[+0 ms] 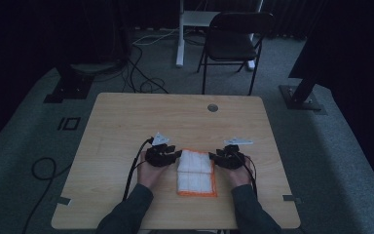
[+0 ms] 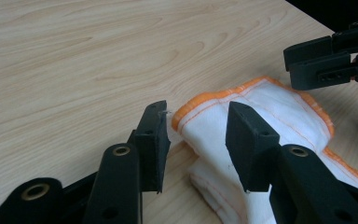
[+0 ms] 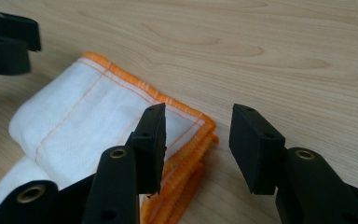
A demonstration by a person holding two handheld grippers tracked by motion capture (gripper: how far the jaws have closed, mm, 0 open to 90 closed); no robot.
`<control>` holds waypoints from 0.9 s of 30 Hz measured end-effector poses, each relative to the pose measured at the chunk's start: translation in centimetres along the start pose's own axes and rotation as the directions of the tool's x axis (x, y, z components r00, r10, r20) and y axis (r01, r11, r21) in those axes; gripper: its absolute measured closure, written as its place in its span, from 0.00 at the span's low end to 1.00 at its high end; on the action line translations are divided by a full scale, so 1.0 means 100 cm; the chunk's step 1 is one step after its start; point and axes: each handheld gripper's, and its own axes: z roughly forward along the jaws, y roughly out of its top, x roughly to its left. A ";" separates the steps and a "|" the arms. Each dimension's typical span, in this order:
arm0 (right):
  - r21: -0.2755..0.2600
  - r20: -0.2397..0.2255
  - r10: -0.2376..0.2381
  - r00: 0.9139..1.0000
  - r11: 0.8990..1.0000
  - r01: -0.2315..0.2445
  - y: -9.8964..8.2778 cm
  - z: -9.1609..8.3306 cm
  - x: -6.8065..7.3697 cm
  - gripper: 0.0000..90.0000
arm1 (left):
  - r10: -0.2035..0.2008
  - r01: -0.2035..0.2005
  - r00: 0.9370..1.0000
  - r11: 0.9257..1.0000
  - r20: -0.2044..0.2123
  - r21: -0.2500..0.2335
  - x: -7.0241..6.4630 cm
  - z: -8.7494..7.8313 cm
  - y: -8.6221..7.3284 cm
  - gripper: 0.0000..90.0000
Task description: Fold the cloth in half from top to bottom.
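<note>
I see a pale wooden surface [image 1: 126, 122]; a folded white cloth with orange hem [image 1: 197, 173] lies flat between my left claw [image 1: 177, 155] and right claw [image 1: 213, 157].

High view looks down from above — gripper views close, sharing the cloth [image 1: 196, 173].

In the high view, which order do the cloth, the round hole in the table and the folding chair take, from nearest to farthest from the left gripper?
1. The cloth: white with an orange edge, lying right beside the left gripper, on its right.
2. The round hole: farther up the table, near its far edge.
3. The folding chair: on the floor beyond the table.
</note>
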 end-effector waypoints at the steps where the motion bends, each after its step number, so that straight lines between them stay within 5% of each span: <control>1: -0.003 0.002 0.001 1.000 1.000 -0.001 0.000 0.000 0.000 0.62 | 0.000 0.000 1.000 1.000 0.003 0.000 -0.001 0.002 0.000 0.66; 16: 0.031 -0.057 0.065 0.996 0.998 -0.064 -0.004 0.017 -0.004 0.58 | -0.063 0.061 0.997 0.997 0.040 0.053 0.000 0.033 -0.006 0.53; 24: 0.061 -0.099 0.140 0.985 0.989 -0.134 -0.010 0.021 -0.009 0.59 | -0.066 0.062 0.996 0.995 0.055 0.072 -0.001 0.036 -0.009 0.64; 27: 0.071 -0.121 0.138 0.983 0.989 -0.130 -0.010 0.021 -0.007 0.71 | -0.053 0.049 0.997 0.996 0.059 0.070 -0.004 0.036 -0.009 0.74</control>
